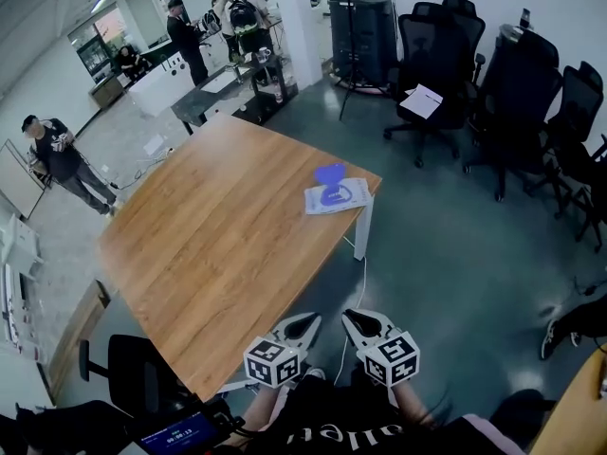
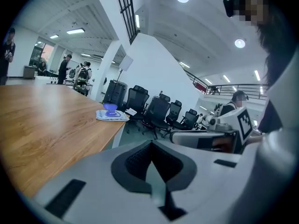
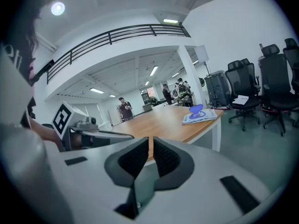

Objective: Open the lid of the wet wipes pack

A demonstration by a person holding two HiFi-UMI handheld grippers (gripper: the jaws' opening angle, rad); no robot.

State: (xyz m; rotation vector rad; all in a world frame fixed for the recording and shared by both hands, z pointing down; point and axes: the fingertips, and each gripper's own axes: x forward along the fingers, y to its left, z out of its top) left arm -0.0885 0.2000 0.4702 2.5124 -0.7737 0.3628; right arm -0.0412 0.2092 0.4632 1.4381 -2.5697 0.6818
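Looks steeply down on a long wooden table (image 1: 209, 245) in an open office. Shows the wet wipes pack (image 1: 337, 198) lying flat at the table's far right corner, just inside the edge and well apart from both tools. Shows a blue lid (image 1: 330, 174) rising upright from the top of the pack, apparently already flipped up, though too small for certainty.

Finds the left gripper (image 1: 311, 319) and the right gripper (image 1: 348, 316) side by side at the bottom of the head view. Places them close to the person's body, off the near table edge and over the grey floor (image 1: 455, 273). Aims both roughly towards the pack, likely on approach, with nothing reached yet.

In the left gripper view: jaws closed tip to tip, gripping nothing. In the right gripper view: jaws almost together, only a thin slit between, nothing in that slit. Probably kept narrow for working a small lid tab rather than for grasping the whole pack.

Elsewhere: black office chairs (image 1: 432, 55) beyond the table's right side, a person (image 1: 59, 154) standing at far left, more people at a counter in the background.

Judged from the layout: task either barely begun or, given the raised lid, possibly done already.
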